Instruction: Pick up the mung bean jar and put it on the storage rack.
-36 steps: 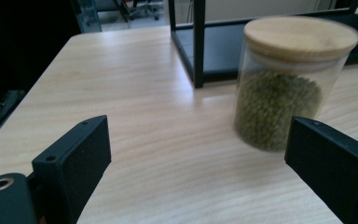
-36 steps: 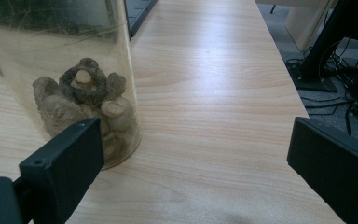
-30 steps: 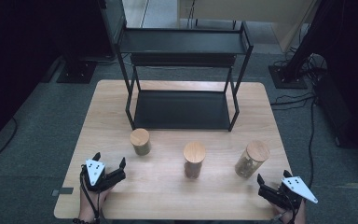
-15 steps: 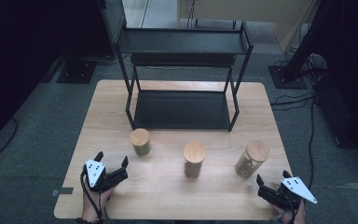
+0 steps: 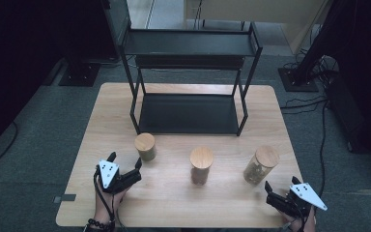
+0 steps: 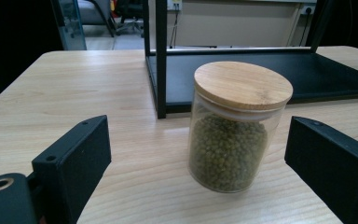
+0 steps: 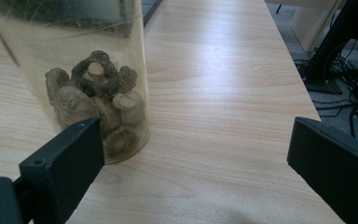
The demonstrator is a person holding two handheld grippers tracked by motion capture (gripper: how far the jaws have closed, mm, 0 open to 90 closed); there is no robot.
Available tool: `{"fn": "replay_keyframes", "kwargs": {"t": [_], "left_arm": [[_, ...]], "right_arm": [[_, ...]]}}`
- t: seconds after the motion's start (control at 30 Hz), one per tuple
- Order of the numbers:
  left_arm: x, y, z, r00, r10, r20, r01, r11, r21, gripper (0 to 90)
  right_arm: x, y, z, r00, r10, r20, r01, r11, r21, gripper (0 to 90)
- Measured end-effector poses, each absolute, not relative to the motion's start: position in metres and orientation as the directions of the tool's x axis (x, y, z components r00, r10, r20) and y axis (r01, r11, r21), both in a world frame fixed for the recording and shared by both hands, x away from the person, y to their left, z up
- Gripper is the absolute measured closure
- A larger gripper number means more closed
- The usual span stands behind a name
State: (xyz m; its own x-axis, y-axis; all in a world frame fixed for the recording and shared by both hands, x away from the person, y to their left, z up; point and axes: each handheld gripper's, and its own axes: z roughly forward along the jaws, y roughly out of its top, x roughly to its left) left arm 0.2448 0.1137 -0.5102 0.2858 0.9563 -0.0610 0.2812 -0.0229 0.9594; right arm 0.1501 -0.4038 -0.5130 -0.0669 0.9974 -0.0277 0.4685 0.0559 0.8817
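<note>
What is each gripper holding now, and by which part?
Nothing is held. The left gripper is open short of the short jar, and the right gripper is open beside the tall jar.

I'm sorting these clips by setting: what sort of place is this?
Likely a lab or office test space, not a kitchen: grey carpet, loose cables by a stand foot, a bare wooden table.

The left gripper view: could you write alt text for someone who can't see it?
A short glass jar of green beans with a round wooden lid stands on a wooden table, ahead of two open black tongs that don't touch it. A black metal shelf rack stands behind it.
</note>
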Motion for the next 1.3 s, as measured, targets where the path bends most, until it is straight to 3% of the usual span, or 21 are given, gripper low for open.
{"fn": "replay_keyframes", "kwargs": {"t": [1.3], "left_arm": [[0.283, 0.073, -0.521, 0.304, 0.951, -0.054, 0.334, -0.053, 0.941, 7.2]], "right_arm": [[0.149, -0.402, -0.514, -0.081, 0.996, -0.039, 0.467, 0.072, 0.881, 3.5]]}}
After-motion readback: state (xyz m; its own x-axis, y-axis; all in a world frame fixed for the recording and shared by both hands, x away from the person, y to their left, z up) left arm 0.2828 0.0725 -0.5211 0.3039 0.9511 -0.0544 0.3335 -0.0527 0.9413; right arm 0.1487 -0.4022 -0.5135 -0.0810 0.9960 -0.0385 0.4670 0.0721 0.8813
